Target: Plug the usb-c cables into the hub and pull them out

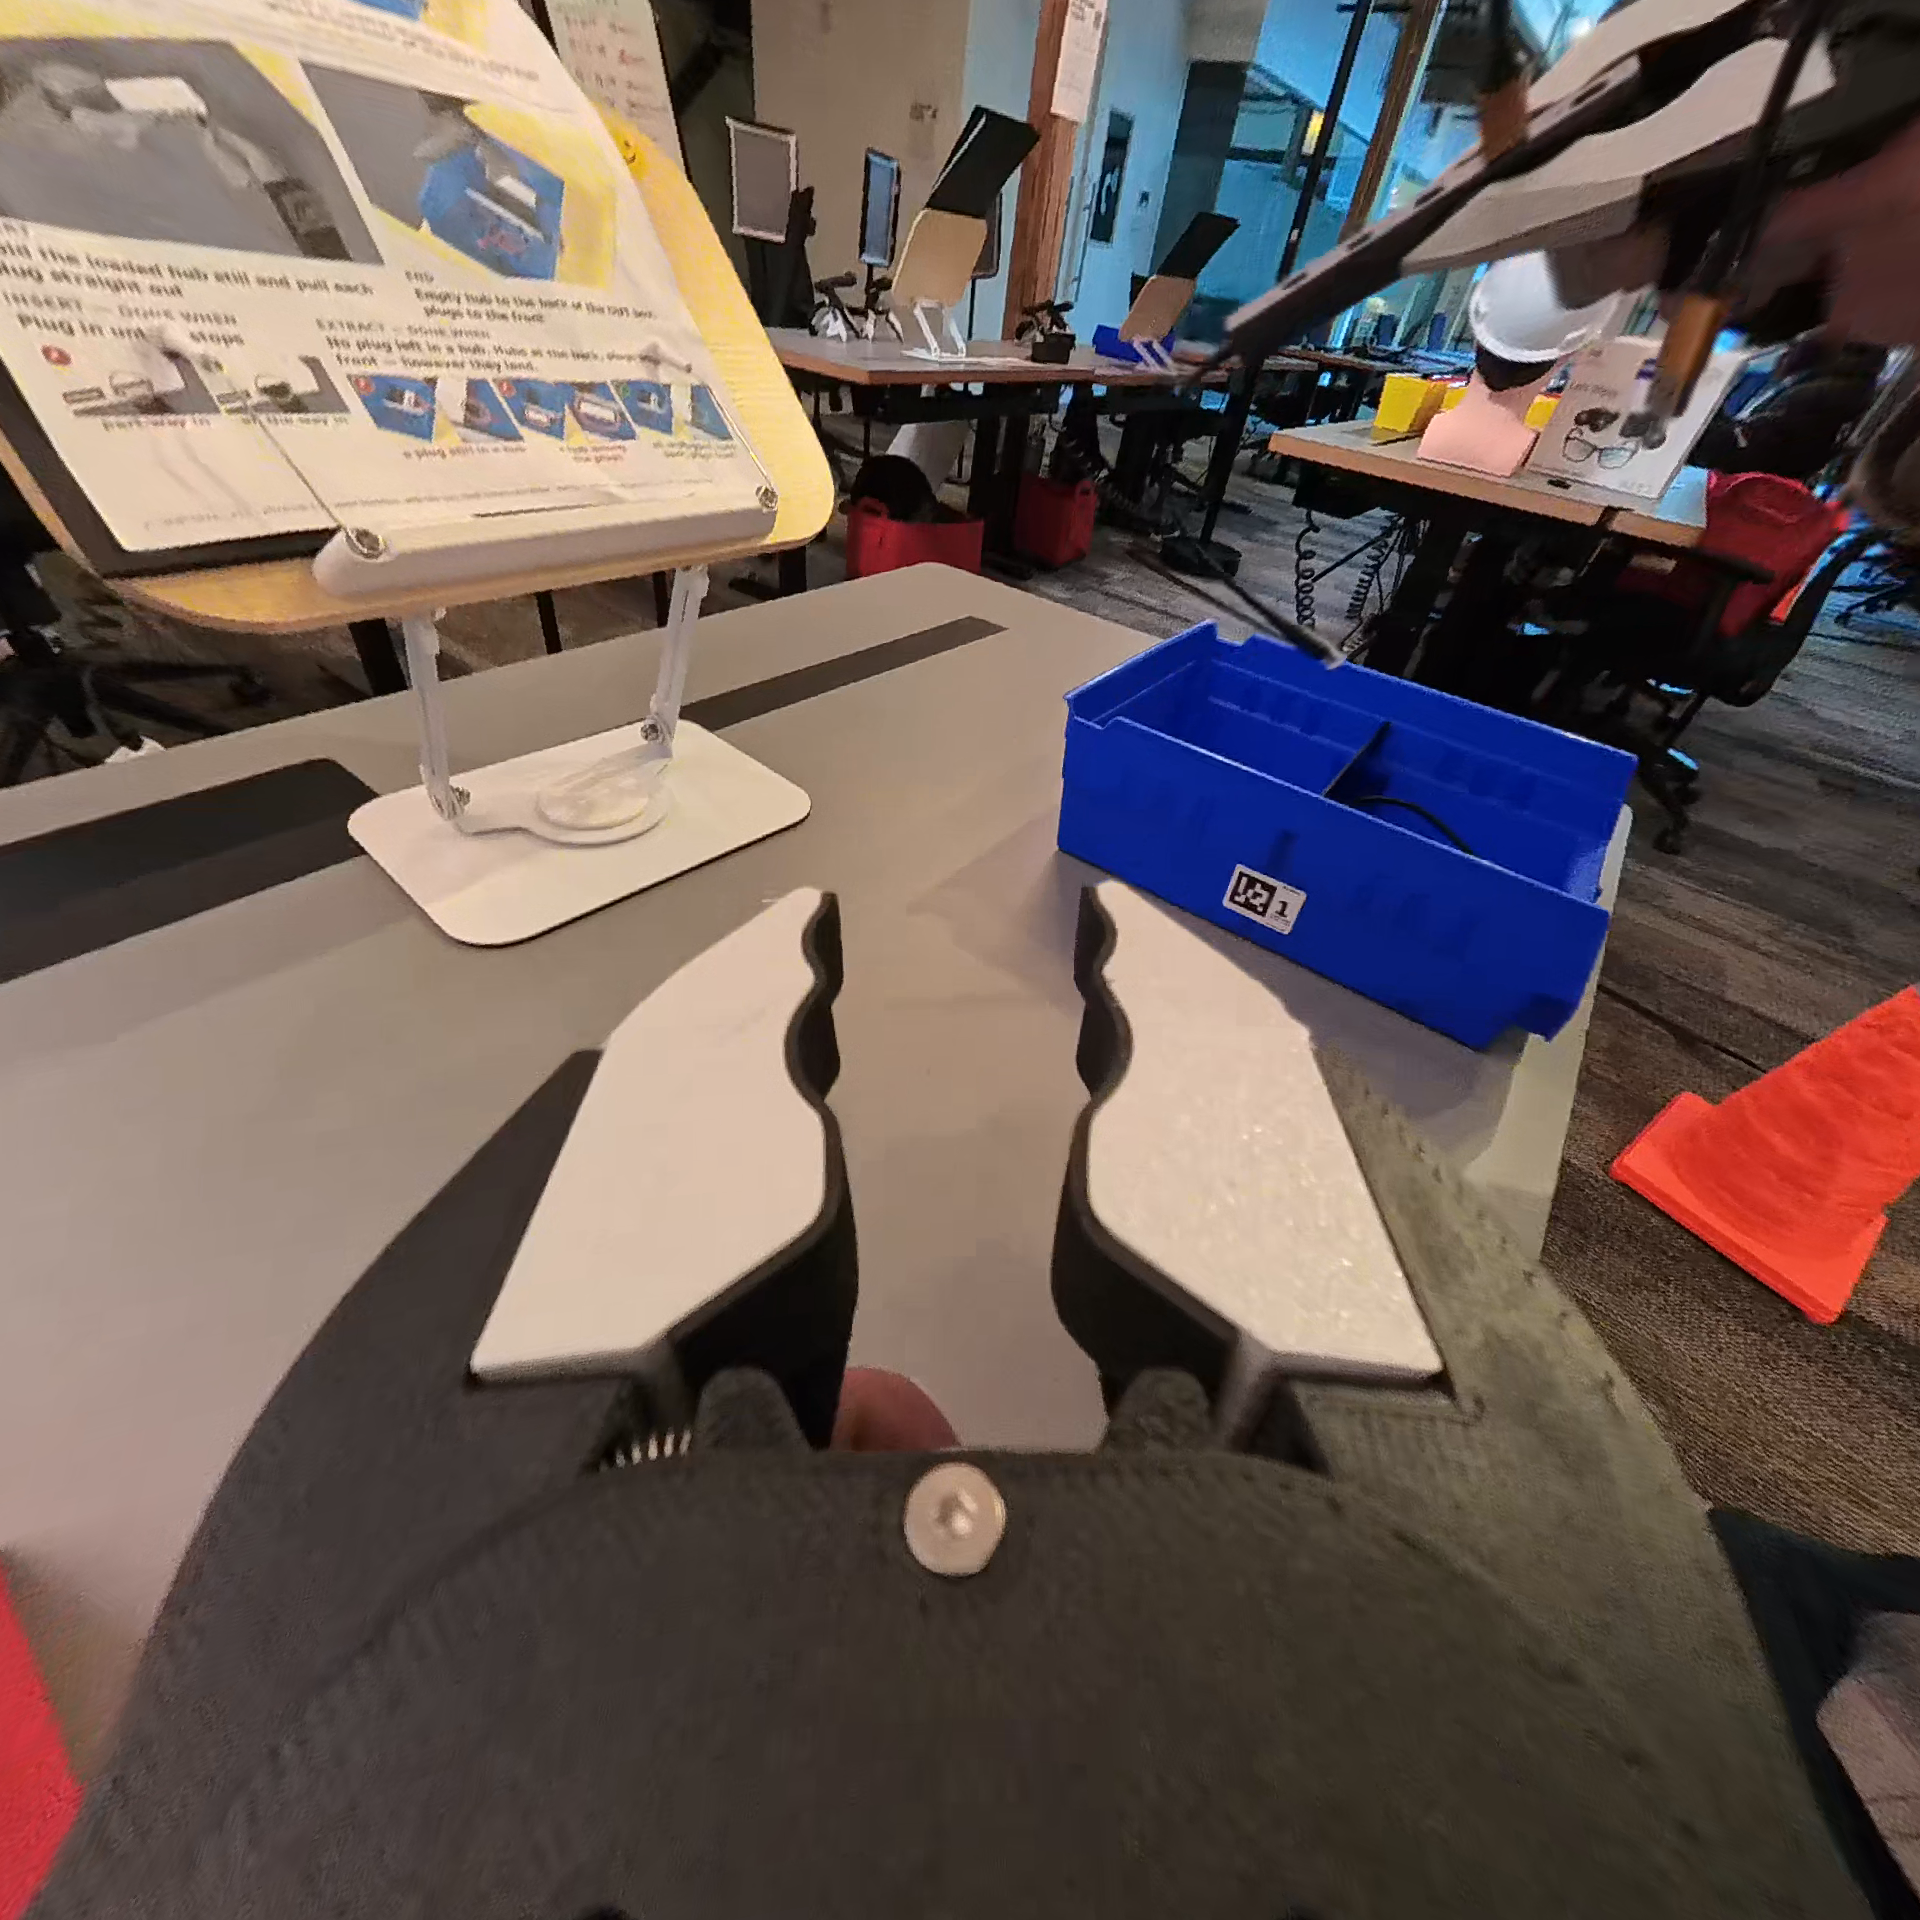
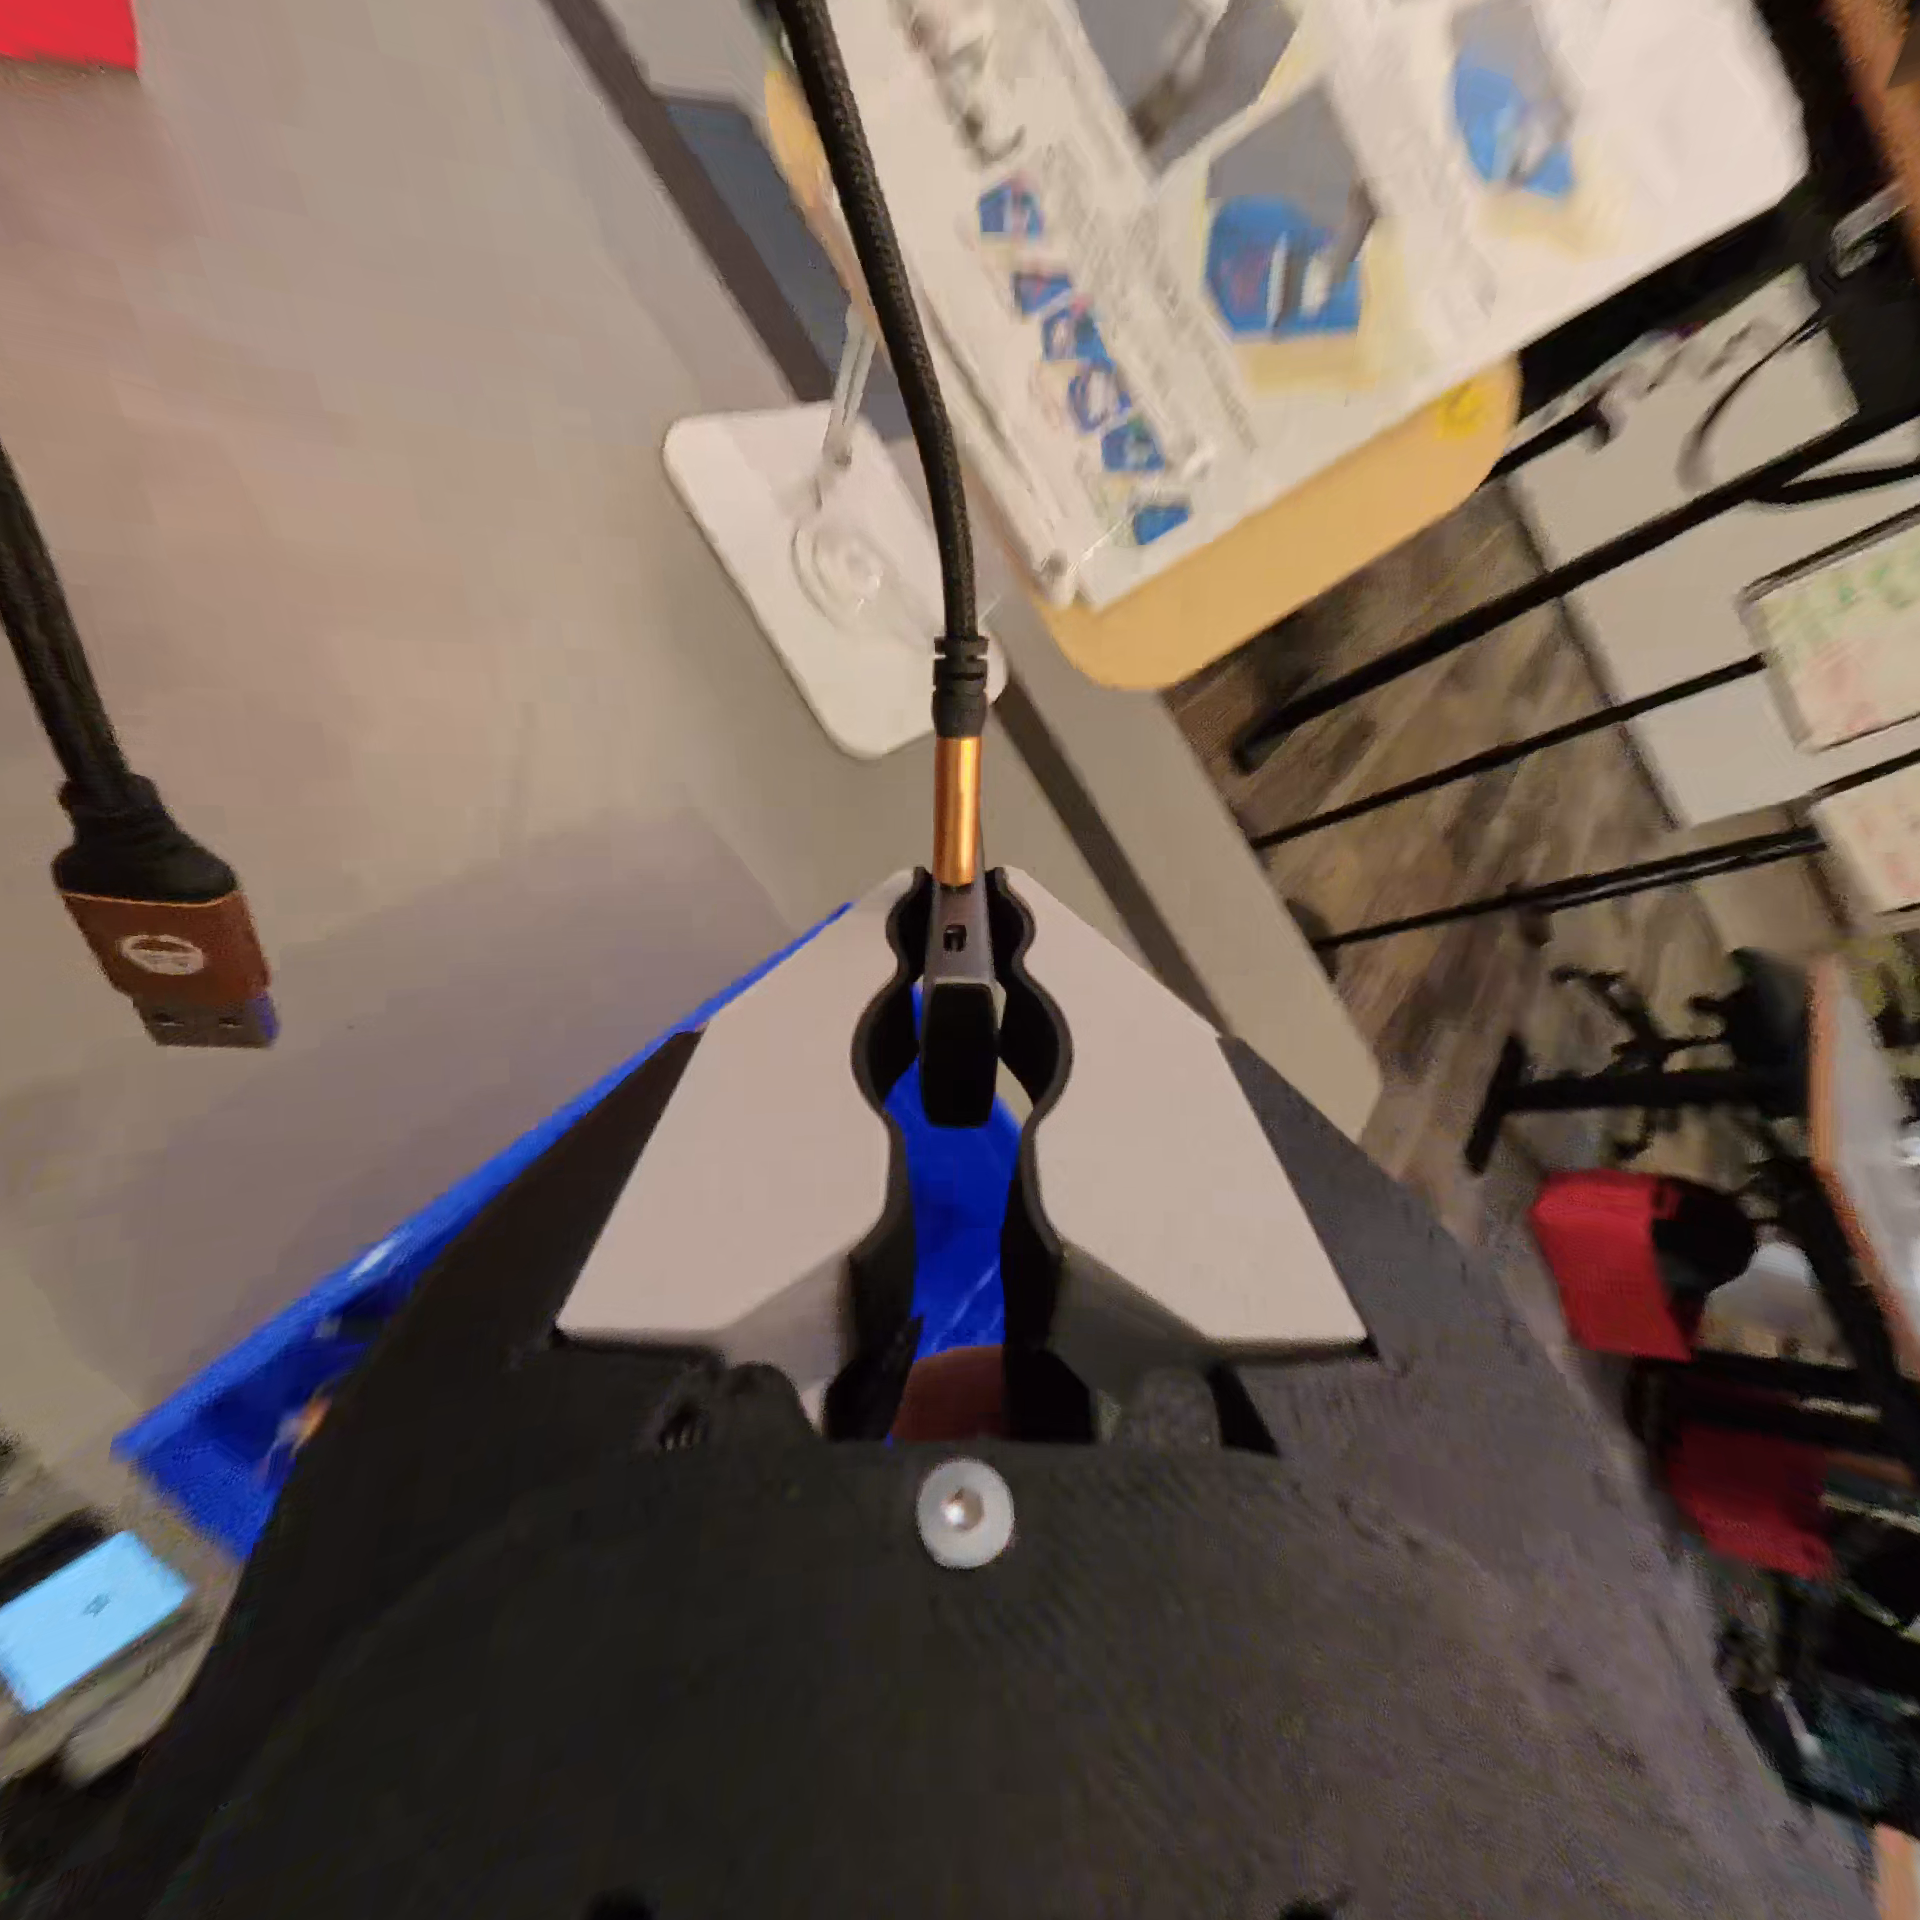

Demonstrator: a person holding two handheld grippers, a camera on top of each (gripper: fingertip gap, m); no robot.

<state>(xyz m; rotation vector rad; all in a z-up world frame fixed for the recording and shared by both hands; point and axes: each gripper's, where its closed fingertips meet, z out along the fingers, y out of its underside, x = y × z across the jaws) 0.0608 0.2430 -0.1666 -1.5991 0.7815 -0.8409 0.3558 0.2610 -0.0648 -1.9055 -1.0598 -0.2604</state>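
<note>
Jaws, left gripper [image 1: 956, 935]: parted, nothing between them, held above the grey desk [image 1: 260, 1091]. Jaws, right gripper [image 2: 958, 894]: clamped on a dark connector body [image 2: 956, 997] with a copper-coloured collar [image 2: 956, 810], from which a black braided cable [image 2: 904, 312] runs up and out of view. Whether this piece is the hub or a plug cannot be told.

Second plug [image 2: 166, 935]: brown-and-black, on its own braided lead, hanging free at the left of the right wrist view.

Blue bin [image 1: 1340, 821]: divided, at the desk's right corner, bearing a small printed tag on its near wall; a thin black cable lies in one compartment. The right gripper appears high above it in the left wrist view.

Instruction sheet on white stand [image 1: 582, 821]: on the desk, left of the bin.

Orange cone [image 1: 1787, 1164]: on the floor, right of the desk.
</note>
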